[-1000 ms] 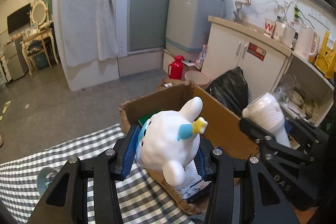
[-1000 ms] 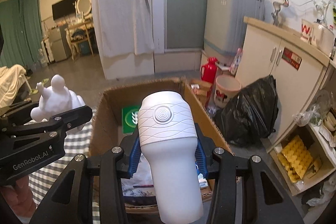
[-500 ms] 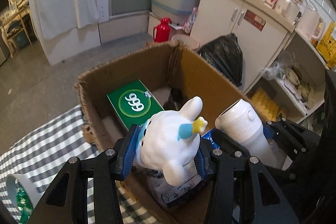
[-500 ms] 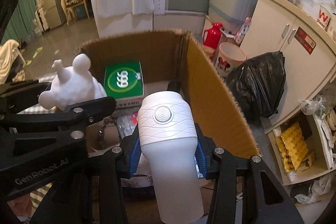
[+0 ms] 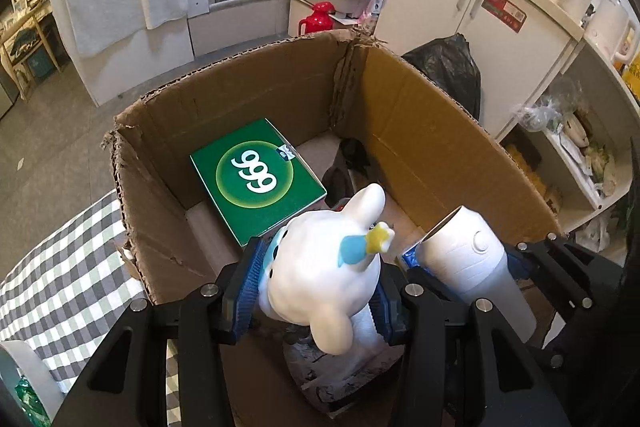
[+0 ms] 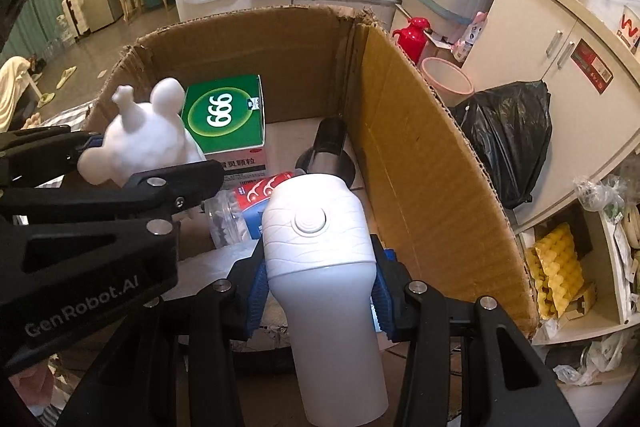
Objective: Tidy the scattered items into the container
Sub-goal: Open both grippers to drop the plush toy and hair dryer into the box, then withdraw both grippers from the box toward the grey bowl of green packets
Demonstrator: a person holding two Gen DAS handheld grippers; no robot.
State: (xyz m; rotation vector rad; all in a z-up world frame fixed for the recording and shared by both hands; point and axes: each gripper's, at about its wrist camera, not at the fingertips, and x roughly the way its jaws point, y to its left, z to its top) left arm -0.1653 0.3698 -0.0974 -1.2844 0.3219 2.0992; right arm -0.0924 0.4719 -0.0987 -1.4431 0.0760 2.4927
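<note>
Both hand-held grippers have dipped into the box [image 5: 420, 131], the left hand-held gripper [image 5: 316, 291] clamping the toy [image 5: 320, 267], the right hand-held gripper [image 6: 318, 283] gripping the bottle [image 6: 320, 259], so release should follow.

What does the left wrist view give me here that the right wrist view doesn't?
Only the left wrist view shows the checked tablecloth beside the box and the toy's blue-and-yellow bow. Only the right wrist view shows the clear jar with a red label and the dark cylinder on the box floor. Both show the cardboard box, the green 999 box, the white toy in the left hand-held gripper, and the white bottle in the right hand-held gripper.
</note>
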